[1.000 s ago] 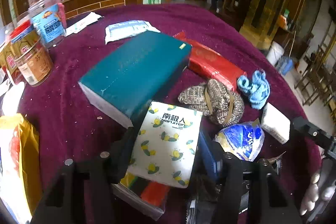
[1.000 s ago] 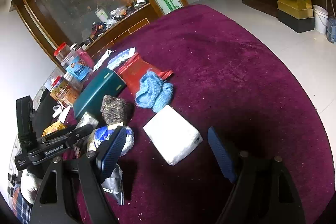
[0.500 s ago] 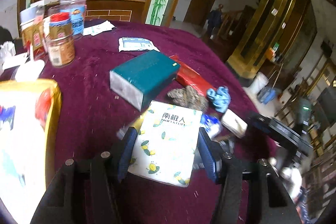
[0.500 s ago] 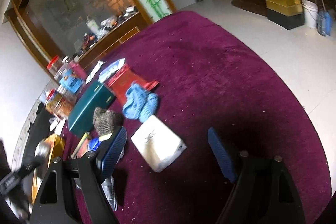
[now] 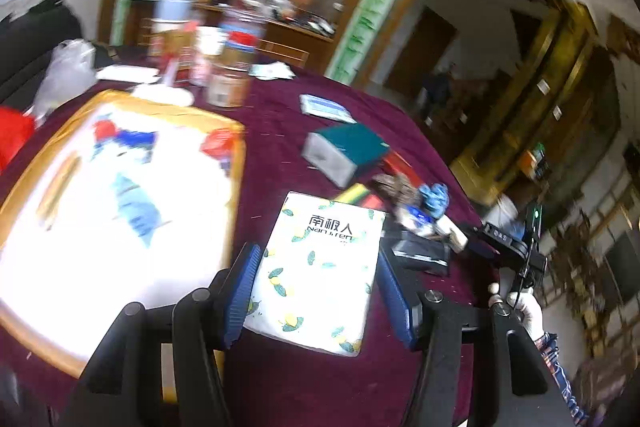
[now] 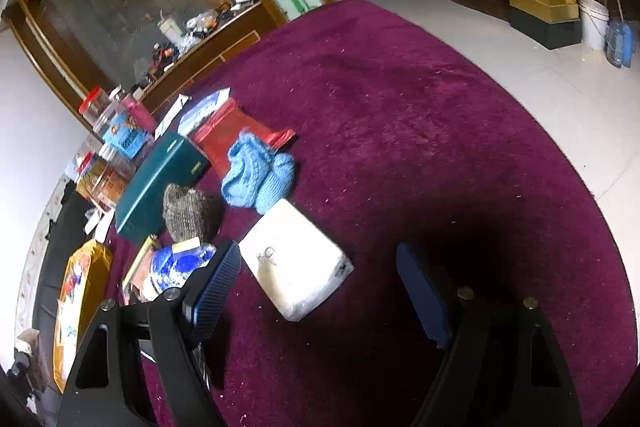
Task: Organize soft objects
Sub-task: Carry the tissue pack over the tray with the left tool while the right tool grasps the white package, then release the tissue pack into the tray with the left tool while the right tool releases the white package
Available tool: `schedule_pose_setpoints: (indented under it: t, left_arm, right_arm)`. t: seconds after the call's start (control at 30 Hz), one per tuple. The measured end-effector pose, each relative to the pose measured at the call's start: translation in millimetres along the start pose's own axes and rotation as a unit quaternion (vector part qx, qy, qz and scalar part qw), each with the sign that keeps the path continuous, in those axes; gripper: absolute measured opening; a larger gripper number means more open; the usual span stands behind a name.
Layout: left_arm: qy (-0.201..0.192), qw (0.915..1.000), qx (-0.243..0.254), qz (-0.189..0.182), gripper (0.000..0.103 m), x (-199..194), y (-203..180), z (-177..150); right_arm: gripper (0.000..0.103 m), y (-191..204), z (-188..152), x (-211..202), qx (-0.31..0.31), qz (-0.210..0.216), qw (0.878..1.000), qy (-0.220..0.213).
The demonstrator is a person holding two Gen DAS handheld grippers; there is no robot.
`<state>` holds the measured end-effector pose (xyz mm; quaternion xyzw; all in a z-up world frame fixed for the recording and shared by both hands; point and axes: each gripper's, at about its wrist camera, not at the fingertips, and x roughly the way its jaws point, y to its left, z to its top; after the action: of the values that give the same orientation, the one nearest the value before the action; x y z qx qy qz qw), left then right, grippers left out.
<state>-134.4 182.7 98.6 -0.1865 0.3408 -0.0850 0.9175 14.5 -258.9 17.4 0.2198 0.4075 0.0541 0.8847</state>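
Note:
My left gripper (image 5: 316, 291) is shut on a white tissue pack with lemon print (image 5: 320, 267) and holds it above the purple tablecloth (image 5: 280, 115). My right gripper (image 6: 316, 287) is open and empty; a plain white tissue pack (image 6: 296, 267) lies on the cloth between its fingers. Beyond it lie blue knitted socks (image 6: 256, 175), a brown knitted hat (image 6: 192, 211) and a blue-white soft pack (image 6: 176, 267). The socks (image 5: 434, 197) and hat (image 5: 394, 185) show blurred in the left wrist view.
A teal box (image 6: 160, 183), a red packet (image 6: 236, 135) and several jars (image 6: 120, 139) stand at the left. A large yellow-edged bag (image 5: 108, 211) lies left of my left gripper. Bare purple cloth (image 6: 420, 107) spreads to the right, ending at the table's round edge.
My left gripper has lifted the lemon-print tissue pack up and back, away from the pile, toward the yellow bag. My right gripper stayed open and shifted slightly over the white pack.

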Motion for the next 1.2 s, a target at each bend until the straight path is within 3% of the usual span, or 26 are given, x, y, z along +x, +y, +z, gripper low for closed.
schedule_pose_setpoints:
  t: [0.1,0.2,0.37,0.43,0.57,0.67,0.7,1.03,1.2]
  left_arm:
    - [-0.010,0.9992,-0.033,0.020,0.061,-19,29,-6]
    - [-0.019,0.9980,-0.048,0.038,0.061,-32,48,-10]
    - [-0.031,0.9945,-0.077,0.064,0.061,-52,81,-22]
    - [-0.035,0.9922,-0.095,0.074,0.061,-59,96,-27]
    - [-0.041,0.9878,-0.122,0.087,0.061,-69,120,-32]
    - [-0.042,0.9866,-0.131,0.088,0.061,-71,130,-36]
    - [-0.041,0.9866,-0.131,0.088,0.061,-71,132,-36]
    - [-0.037,0.9870,-0.136,0.077,0.062,-62,140,-37]
    - [-0.027,0.9880,-0.129,0.080,0.062,-56,138,-29]
  right_arm:
    - [0.081,6,0,5,-0.015,-0.009,1.000,0.009]
    - [0.081,21,2,11,-0.047,-0.052,0.997,0.030]
    - [0.079,52,5,33,-0.148,-0.140,0.977,0.061]
    - [0.055,62,6,37,-0.185,-0.156,0.968,0.060]
    - [0.039,72,6,36,-0.210,-0.129,0.966,0.082]
    - [0.029,72,3,31,-0.219,-0.137,0.963,0.078]
    - [0.021,71,3,28,-0.217,-0.135,0.964,0.077]
    - [0.018,67,7,-21,-0.178,-0.098,0.978,0.044]
    - [0.018,91,7,-42,-0.170,-0.042,0.984,0.034]
